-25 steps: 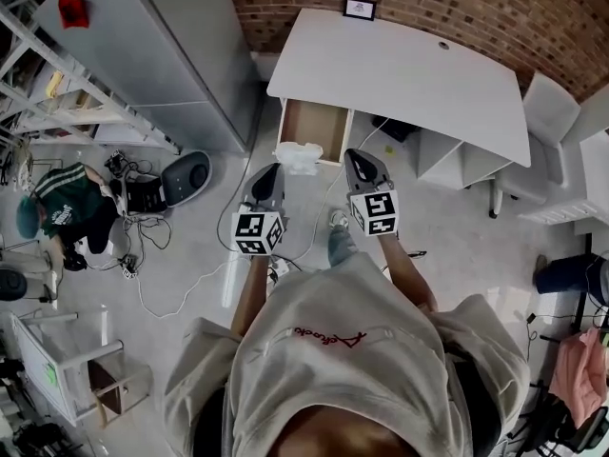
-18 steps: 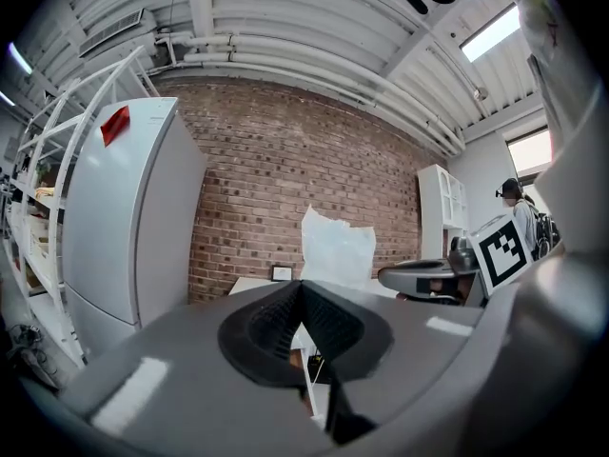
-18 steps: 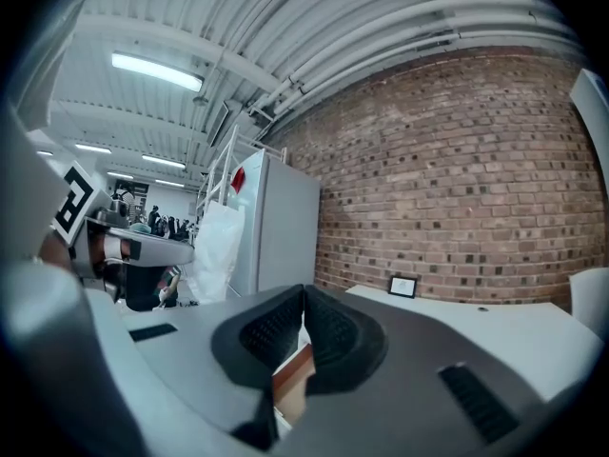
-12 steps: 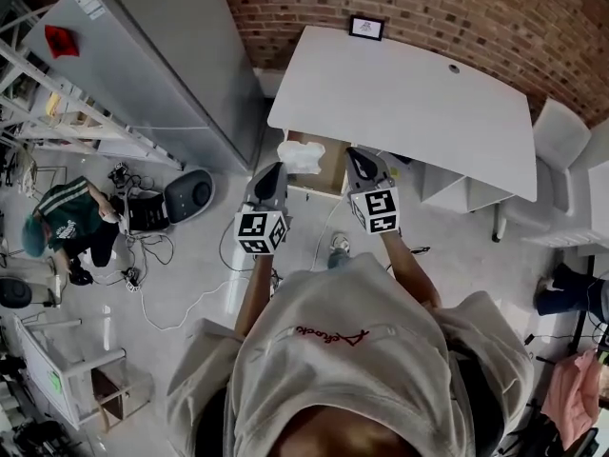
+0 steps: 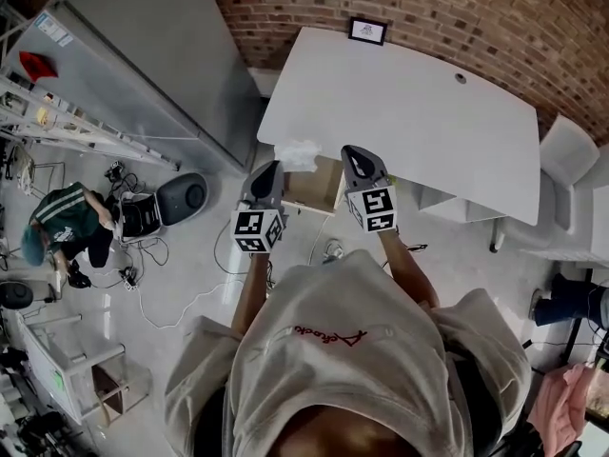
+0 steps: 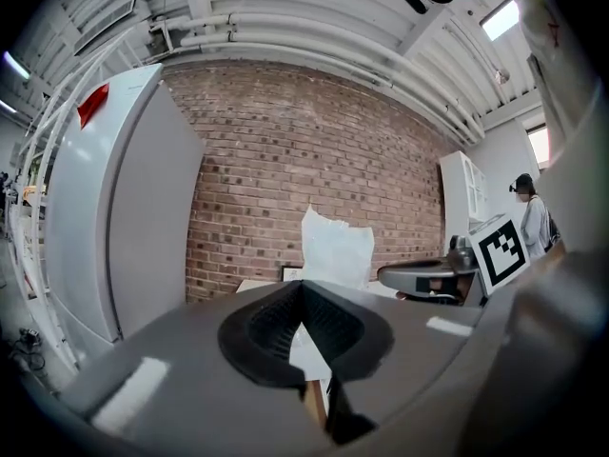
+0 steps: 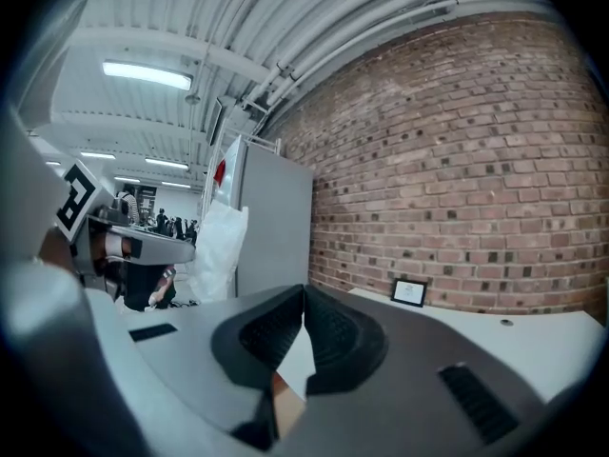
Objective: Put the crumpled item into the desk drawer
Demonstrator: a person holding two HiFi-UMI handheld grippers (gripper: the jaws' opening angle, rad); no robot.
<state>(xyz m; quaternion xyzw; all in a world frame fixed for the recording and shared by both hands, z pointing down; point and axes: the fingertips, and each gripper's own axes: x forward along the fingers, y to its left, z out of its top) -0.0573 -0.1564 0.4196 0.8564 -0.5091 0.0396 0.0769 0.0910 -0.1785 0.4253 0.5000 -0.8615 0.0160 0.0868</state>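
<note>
A crumpled white item (image 5: 297,153) sticks out of my left gripper (image 5: 269,169), whose jaws are shut on it. It hangs at the white desk's (image 5: 409,103) front edge, above the left side of the open wooden drawer (image 5: 317,184). In the left gripper view the crumpled item (image 6: 335,246) rises behind the closed left gripper (image 6: 303,286). My right gripper (image 5: 354,156) hovers over the drawer's right side. Its jaws are shut, with nothing between them. The right gripper view shows the right gripper (image 7: 304,288) closed and the crumpled item (image 7: 217,250) off to the left.
A tall grey cabinet (image 5: 162,55) stands left of the desk. A small framed picture (image 5: 368,30) sits at the desk's back edge by the brick wall. On the floor are a black round device (image 5: 186,196), cables and a crouching person (image 5: 62,222). White chairs (image 5: 571,150) stand right.
Both grippers have moved forward toward the desk. The crumpled item, held by the left gripper, went from the drawer's front edge to the desk's edge over the drawer.
</note>
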